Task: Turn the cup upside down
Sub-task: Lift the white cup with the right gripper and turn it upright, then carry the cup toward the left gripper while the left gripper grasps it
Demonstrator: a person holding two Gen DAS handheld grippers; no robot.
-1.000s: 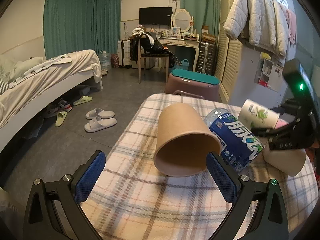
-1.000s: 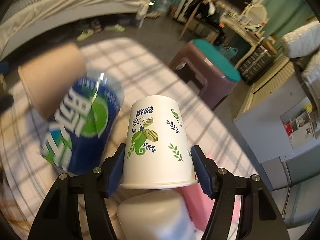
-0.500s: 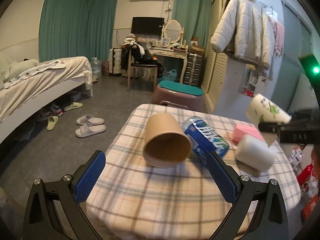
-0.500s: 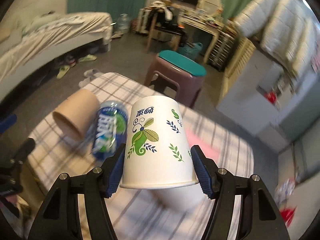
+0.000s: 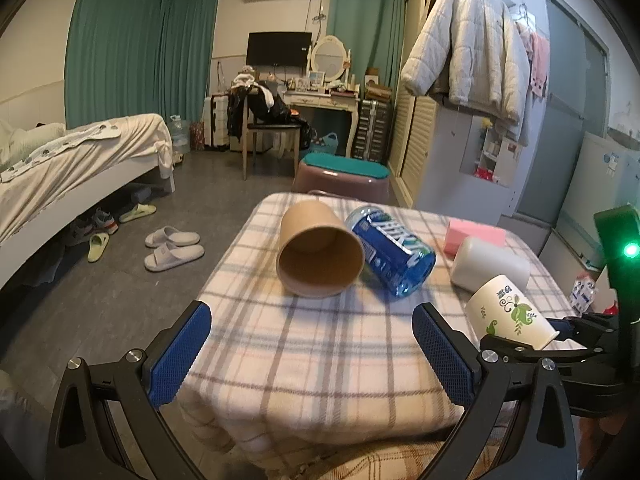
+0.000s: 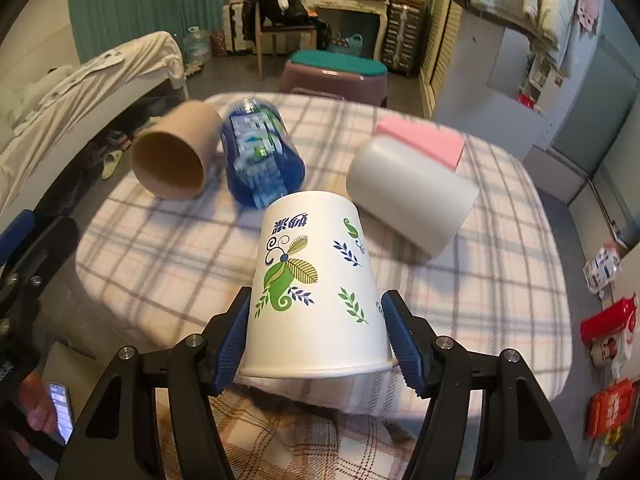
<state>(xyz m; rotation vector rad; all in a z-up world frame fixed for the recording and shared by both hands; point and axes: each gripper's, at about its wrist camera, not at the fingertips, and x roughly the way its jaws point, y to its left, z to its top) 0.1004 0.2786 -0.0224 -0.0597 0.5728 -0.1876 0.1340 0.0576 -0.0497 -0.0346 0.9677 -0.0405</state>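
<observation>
The right tongs [image 6: 316, 336] are clamped on the leaf-printed paper cup [image 6: 316, 292], gripping it near its rim, base pointing away, above the near edge of the plaid-covered bench [image 6: 500, 280]. The left tongs [image 5: 312, 348] gape wide with nothing between them. On the bench lie a brown cup [image 5: 320, 252], a blue bottle [image 5: 392, 256] touching it, and a white cup [image 5: 490, 268].

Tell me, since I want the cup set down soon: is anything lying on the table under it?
Nothing visible: the leaf-print cup in the right gripper hangs over bare plaid tablecloth; the white cup lies beyond.
</observation>
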